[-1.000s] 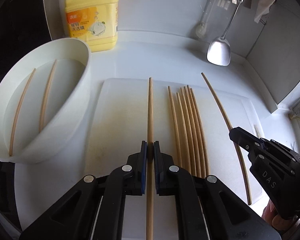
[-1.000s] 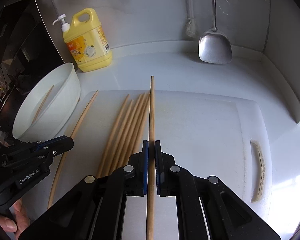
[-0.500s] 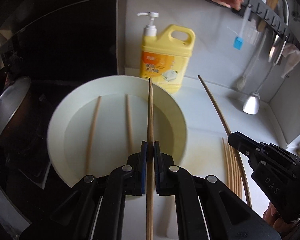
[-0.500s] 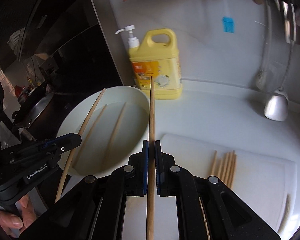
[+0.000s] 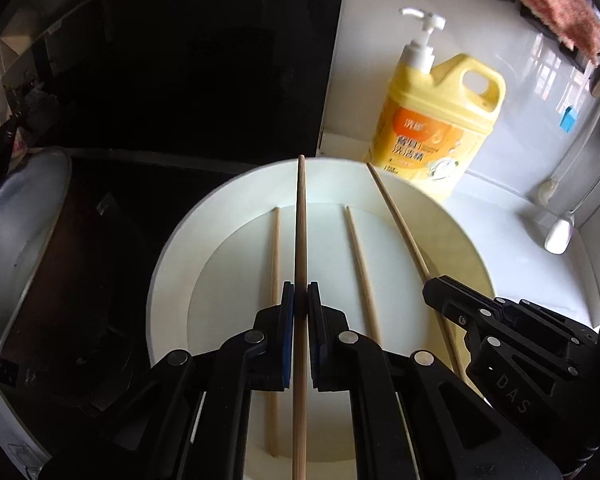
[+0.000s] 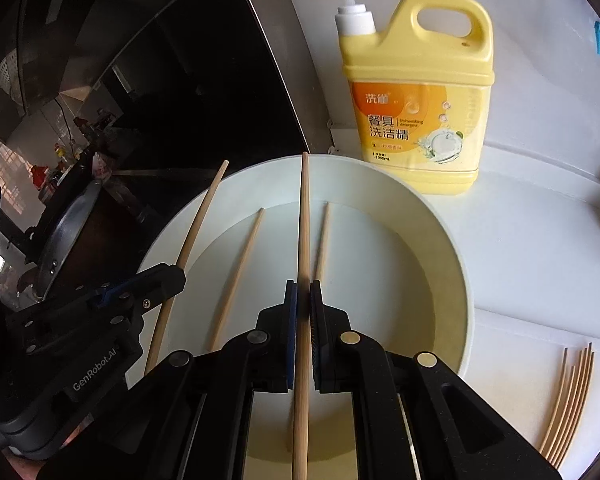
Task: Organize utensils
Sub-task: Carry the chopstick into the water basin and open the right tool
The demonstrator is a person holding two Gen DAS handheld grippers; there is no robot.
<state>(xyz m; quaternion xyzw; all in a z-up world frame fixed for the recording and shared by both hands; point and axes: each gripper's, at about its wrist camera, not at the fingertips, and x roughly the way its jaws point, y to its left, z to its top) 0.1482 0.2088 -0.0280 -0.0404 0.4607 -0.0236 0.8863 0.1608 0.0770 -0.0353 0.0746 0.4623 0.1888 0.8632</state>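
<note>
Two gripped chopsticks above basin

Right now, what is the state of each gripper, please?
Left gripper: shut on a chopstick.
Right gripper: shut on another chopstick.

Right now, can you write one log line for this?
left claw: shut on chopstick | right claw: shut on chopstick | both over white bowl | two chopsticks inside

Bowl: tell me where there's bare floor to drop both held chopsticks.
In the bowl, the floor right of the two lying chopsticks is bare, toward the soap bottle. The middle is crowded. The loose bundle lies outside.
</note>
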